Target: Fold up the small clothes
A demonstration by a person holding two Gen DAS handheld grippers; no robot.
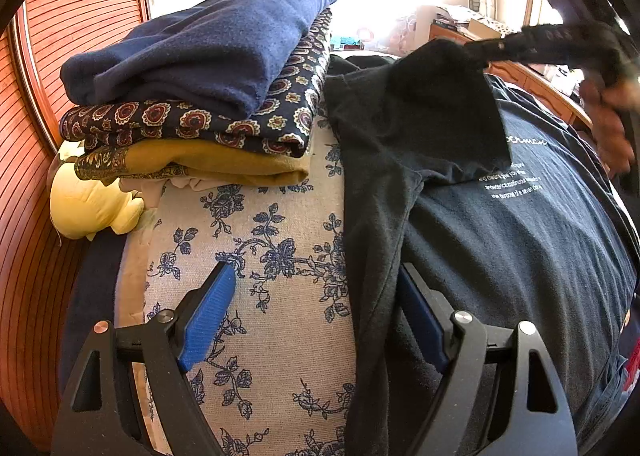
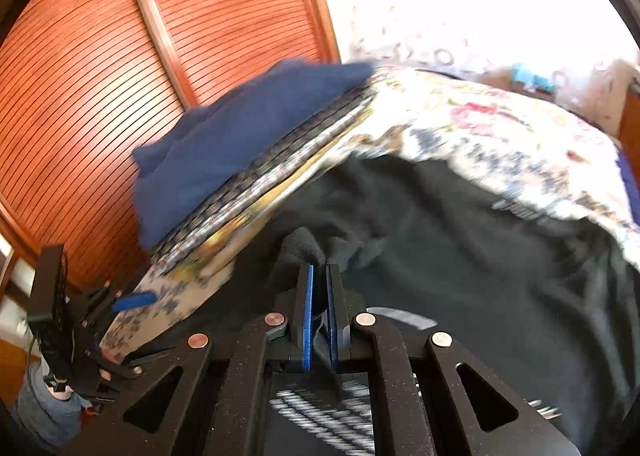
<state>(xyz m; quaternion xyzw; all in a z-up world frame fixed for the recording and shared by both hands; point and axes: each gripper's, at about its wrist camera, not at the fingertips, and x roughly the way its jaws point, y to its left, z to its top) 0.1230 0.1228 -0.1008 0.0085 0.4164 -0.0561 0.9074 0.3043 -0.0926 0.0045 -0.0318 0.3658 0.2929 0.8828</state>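
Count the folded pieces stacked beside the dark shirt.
3 clearly: a navy fleece on top, a paisley-print cloth under it, a mustard piece below. Pale fabric under the mustard one may be another.

We see our right gripper [image 2: 320, 276] with its blue-padded jaws pinched on a fold of the dark T-shirt [image 2: 460, 248]. Beyond it, a stack of folded cloths [image 2: 240, 159], navy fleece on top, rests on the floral bedspread [image 2: 480, 123].
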